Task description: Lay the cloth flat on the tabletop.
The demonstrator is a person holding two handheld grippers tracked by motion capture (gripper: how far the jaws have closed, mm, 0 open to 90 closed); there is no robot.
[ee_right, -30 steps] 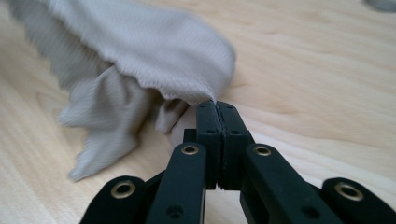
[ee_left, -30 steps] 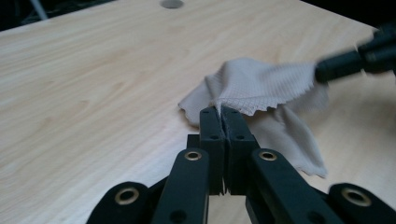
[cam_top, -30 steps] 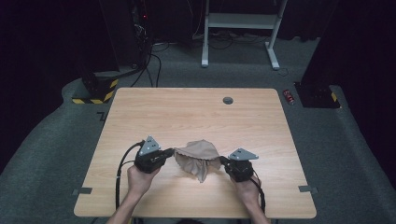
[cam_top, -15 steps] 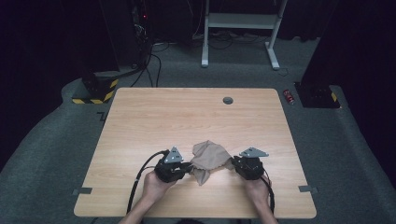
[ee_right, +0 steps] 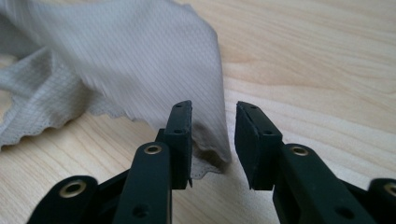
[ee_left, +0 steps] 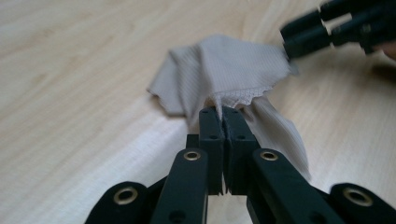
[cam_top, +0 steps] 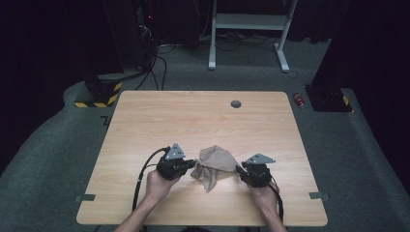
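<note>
Beige cloth, one; two tools: left tool clenched on its edge, right tool just released, opening.

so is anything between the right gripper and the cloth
Nothing visible. The cloth's corner hangs between the right gripper's parted jaws, which have just been opening. The left gripper is shut on another edge.

Beige fine-ribbed cloth on a light wood-grain table.

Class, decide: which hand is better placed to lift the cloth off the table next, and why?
Left. The left tool is shut on the cloth edge; the right tool, whose jaws have just been opening, grips nothing.
</note>
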